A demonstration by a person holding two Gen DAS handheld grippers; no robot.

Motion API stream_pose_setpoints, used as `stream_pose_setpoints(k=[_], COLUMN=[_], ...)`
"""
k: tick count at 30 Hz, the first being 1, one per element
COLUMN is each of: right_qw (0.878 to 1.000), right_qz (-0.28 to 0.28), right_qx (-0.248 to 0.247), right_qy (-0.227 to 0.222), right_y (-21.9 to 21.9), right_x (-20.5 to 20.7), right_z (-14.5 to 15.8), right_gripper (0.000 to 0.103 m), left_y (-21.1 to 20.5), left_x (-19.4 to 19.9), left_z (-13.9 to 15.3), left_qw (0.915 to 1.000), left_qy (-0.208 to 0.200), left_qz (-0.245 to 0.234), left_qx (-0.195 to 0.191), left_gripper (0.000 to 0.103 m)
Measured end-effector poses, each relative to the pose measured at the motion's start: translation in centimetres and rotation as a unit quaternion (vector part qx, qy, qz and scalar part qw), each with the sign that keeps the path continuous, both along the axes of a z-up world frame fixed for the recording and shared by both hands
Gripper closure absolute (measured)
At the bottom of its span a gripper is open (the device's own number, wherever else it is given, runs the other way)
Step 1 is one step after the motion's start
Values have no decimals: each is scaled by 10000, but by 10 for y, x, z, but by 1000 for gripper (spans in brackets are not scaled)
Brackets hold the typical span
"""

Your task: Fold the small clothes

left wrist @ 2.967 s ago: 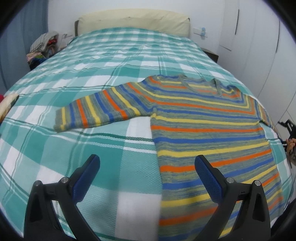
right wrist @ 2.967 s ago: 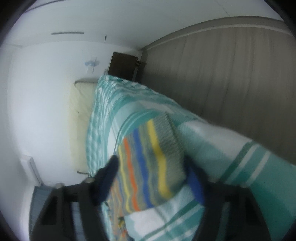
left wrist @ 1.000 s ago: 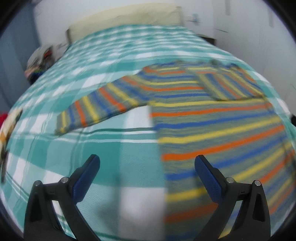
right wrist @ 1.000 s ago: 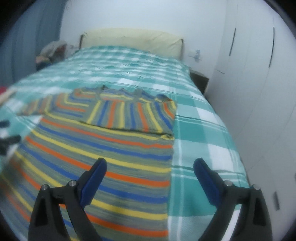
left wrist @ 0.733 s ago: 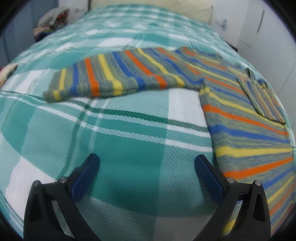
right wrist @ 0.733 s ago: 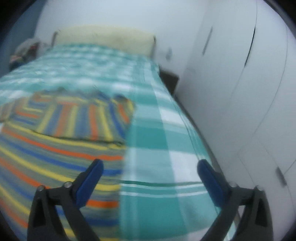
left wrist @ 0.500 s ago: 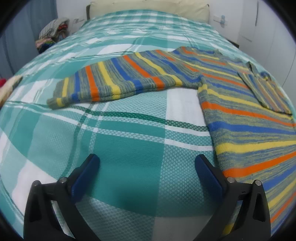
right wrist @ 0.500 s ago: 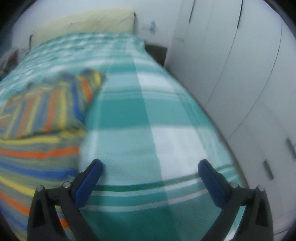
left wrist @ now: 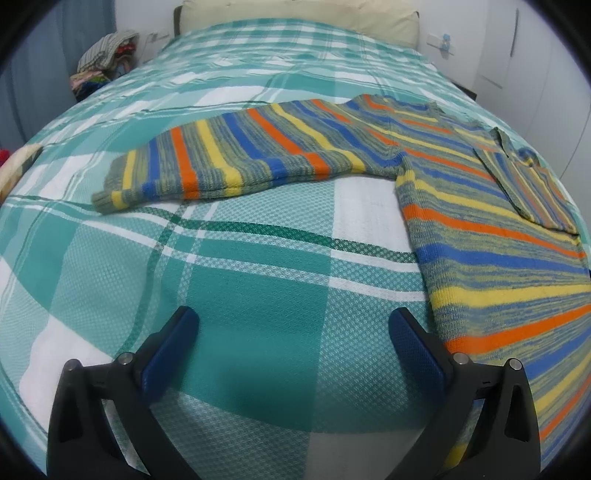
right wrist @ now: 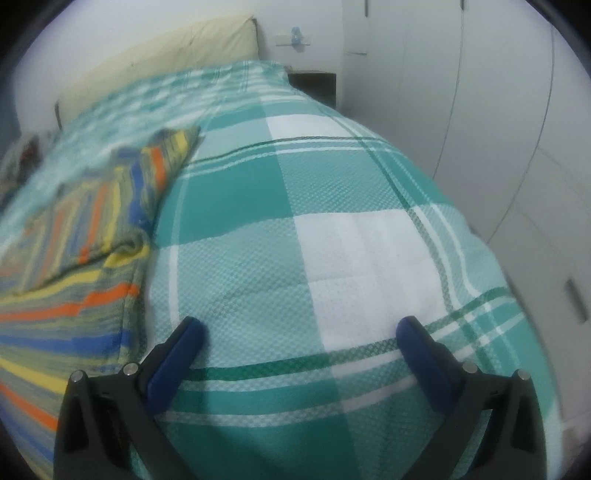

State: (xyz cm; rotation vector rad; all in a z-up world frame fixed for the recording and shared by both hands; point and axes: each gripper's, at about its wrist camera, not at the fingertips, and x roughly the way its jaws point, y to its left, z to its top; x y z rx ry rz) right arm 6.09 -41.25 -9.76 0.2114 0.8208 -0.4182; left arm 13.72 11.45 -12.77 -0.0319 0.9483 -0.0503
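A small striped sweater [left wrist: 480,206] in orange, blue, yellow and grey lies flat on the checked bed cover [left wrist: 258,280]. Its left sleeve [left wrist: 236,158] stretches out to the left. Its right sleeve [left wrist: 532,188] is folded in over the body. My left gripper [left wrist: 291,328] is open and empty, low over bare cover, below the left sleeve and left of the body. My right gripper [right wrist: 301,332] is open and empty over bare cover, to the right of the sweater [right wrist: 66,266], whose folded sleeve [right wrist: 122,199] shows at the left.
A cream headboard [left wrist: 295,14] stands at the far end of the bed. A pile of clothes [left wrist: 103,55] sits beside the bed at far left. White wardrobe doors [right wrist: 480,110] run along the bed's right side, with a dark nightstand [right wrist: 314,85] by the headboard.
The right gripper let go of the right sleeve, which now lies folded over the body, and swung right off the sweater. The left gripper shifted left, toward the outstretched left sleeve.
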Motion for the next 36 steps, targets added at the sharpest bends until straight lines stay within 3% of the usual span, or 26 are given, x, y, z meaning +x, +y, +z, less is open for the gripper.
stream_pose_setpoints(k=[8,13,36], right_qw=[9994,9991,9996], right_qz=[89,47,54], right_qx=[-148,-368,-224], right_qy=[286,208,170], right_y=[2,8,7], right_x=[16,15,14], right_z=[2,1,1], right_gripper=[0,0,0], left_y=[0,0,0], left_x=[0,0,0], left_z=[0,0,0], left_qw=[10000,10000,10000], left_qy=[-1,-1,-1], left_qz=[-1,0,0], left_qx=[-4,-3,-4], left_gripper=[0,0,0])
